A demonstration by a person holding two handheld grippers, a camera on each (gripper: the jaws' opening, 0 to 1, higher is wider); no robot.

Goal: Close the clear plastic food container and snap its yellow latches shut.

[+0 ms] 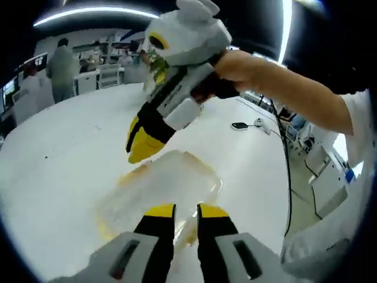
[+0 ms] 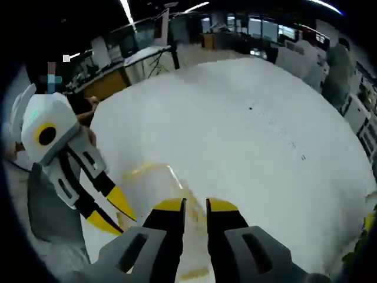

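Brightly and evenly lit from ceiling light strips (image 1: 94, 12), seen as curved white arcs along the top of both views. Strong glare off the white table (image 1: 65, 153), washing out its surface. Soft, faint shadows only. Heavy fisheye bending toward the edges. Motion blur over the clear container (image 1: 159, 188) and the nearby gripper tips; background office soft and smeared.

no readable text, labels or signs
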